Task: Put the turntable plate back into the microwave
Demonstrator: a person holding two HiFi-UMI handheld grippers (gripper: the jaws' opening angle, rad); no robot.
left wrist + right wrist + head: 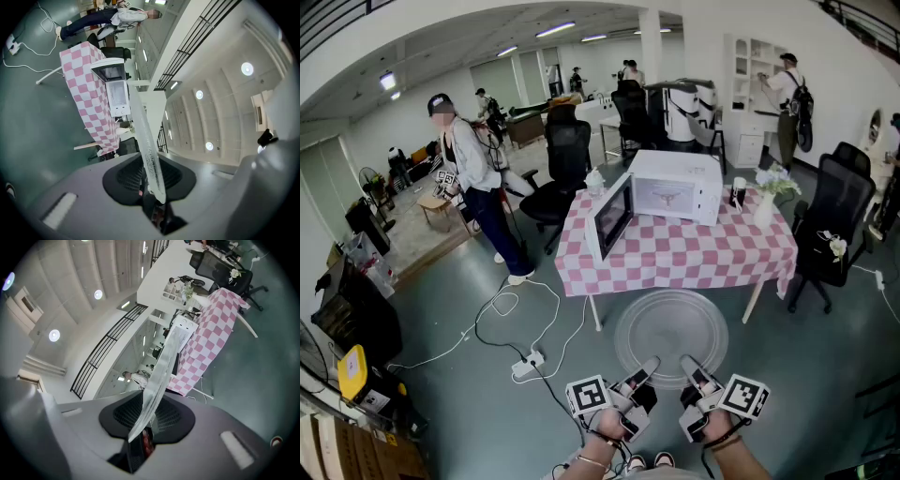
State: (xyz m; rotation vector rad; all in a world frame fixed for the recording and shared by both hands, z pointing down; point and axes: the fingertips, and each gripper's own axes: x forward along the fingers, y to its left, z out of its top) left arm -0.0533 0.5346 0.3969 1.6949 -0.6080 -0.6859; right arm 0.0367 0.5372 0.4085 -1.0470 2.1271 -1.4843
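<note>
Clear round glass turntable plate [670,330] is up in the air and roughly level. Left gripper [647,367] and right gripper [688,366] both have jaws pinched on its near rim. White microwave [677,186], door open, sits on the checked-cloth worktop [675,258], well apart. Remaining, I'd say: carry over, slide in, seat.

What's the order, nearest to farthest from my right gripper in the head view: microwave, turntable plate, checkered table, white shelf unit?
1. turntable plate: its near rim is gripped in the right gripper.
2. checkered table: straight ahead, beyond the plate.
3. microwave: on top of that table, with its door open.
4. white shelf unit: against the back wall, far right.
</note>
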